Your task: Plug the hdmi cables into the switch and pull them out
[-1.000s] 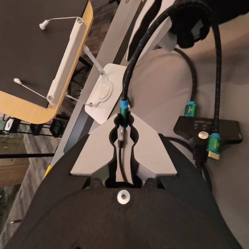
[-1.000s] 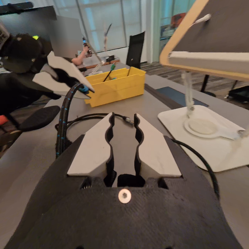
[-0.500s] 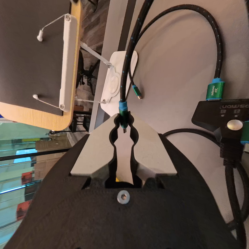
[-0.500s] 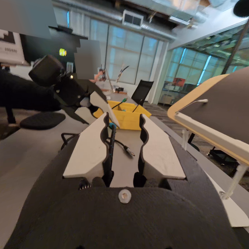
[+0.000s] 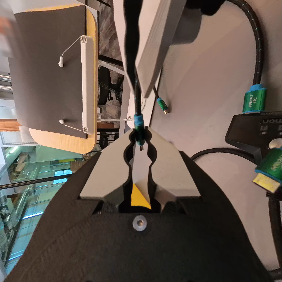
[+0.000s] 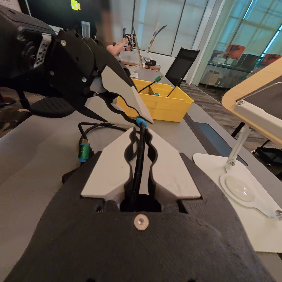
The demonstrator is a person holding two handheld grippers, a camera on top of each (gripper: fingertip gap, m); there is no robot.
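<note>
Now both tools share one braided HDMI cable above the surface.

Left tool [image 5: 140, 134] is clamped by its tips on the green plug [image 5: 139, 134], small metal end pointing back toward the camera; right tool [image 6: 140, 132] has closed in on the black cord [image 6: 139, 160] just behind the blue collar, though its pads may not quite be pinching it. Beyond them, on the grey surface [image 5: 206, 76], sits the black switch [image 5: 251, 134], one green plug [image 5: 254, 100] at its edge and another [image 5: 270, 172] lying loose across it. By my judgement the plug shell is rigid and the right place to hold; the cord is light, springy and likely to twist the plug off line.
</note>
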